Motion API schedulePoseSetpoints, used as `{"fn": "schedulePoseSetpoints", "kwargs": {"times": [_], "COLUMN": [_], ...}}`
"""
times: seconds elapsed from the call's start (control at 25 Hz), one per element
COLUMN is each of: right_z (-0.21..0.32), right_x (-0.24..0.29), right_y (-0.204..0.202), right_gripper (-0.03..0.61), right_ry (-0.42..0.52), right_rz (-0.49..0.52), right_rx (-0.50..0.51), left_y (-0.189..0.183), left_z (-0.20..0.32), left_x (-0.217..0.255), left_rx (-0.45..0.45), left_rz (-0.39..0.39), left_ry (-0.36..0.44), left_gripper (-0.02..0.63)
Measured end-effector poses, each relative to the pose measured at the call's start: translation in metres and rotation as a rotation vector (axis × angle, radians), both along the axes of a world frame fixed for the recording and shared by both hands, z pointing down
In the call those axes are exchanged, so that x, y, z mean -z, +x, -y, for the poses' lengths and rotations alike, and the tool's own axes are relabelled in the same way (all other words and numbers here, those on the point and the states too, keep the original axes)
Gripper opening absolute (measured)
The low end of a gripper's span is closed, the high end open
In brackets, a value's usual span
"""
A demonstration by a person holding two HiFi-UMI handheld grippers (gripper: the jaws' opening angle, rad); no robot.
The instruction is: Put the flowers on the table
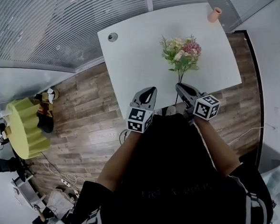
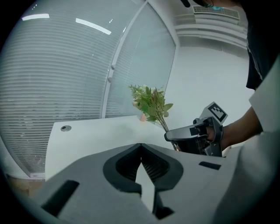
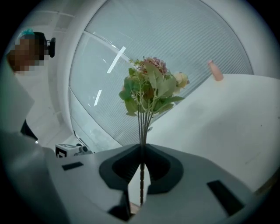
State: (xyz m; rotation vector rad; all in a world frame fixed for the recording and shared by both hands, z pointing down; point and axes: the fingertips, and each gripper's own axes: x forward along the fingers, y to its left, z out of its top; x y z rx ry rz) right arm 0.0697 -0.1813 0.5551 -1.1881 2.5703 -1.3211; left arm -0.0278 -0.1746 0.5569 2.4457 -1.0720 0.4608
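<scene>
At the near edge of the surface (image 1: 136, 52), my right hand-held gripper (image 1: 179, 86) clamped the stems of the flowers (image 1: 182, 52); my left hand-held gripper (image 1: 152, 89) was closed, empty.

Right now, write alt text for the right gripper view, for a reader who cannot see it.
The right tool is shut on the thin stems of a bunch of pink and cream flowers with green leaves, with a white table behind. A small peach-coloured cup stands at the table's far edge.
</scene>
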Motion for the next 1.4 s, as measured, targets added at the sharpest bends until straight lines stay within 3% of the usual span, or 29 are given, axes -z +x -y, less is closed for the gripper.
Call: {"fn": "schedulePoseSetpoints", "kwargs": {"times": [0.4,0.52,0.68,0.92,1.2,1.4], "right_z": [0.008,0.009,0.013,0.014,0.02,0.021], "right_x": [-0.064,-0.083,-0.105,-0.128,-0.144,-0.152], "right_y": [0.005,0.002,0.004,0.008,0.004,0.001], "right_gripper": [0.046,0.046,0.046,0.046,0.046,0.046], "right_ry": [-0.097,-0.18,-0.211,-0.238,-0.309,-0.362], "right_rz": [-0.08,-0.051,-0.088,-0.151,-0.154,-0.131], "right_rx": [-0.005,-0.008,-0.002,0.023,0.0,-0.028], "left_y": [0.018,0.021,0.019,0.011,0.013,0.02], "left_z": [-0.013,-0.013,-0.005,0.005,0.01,0.017], "left_x": [-0.026,-0.035,-0.039,-0.05,-0.068,-0.072], "left_rx": [-0.024,-0.022,0.037,0.06,0.066,0.081], "left_rz": [-0.015,-0.015,-0.109,-0.077,-0.044,-0.066], "left_ry": [-0.089,-0.122,-0.179,-0.203,-0.251,-0.286], "left_gripper": [0.017,0.017,0.018,0.017,0.017,0.018]}}
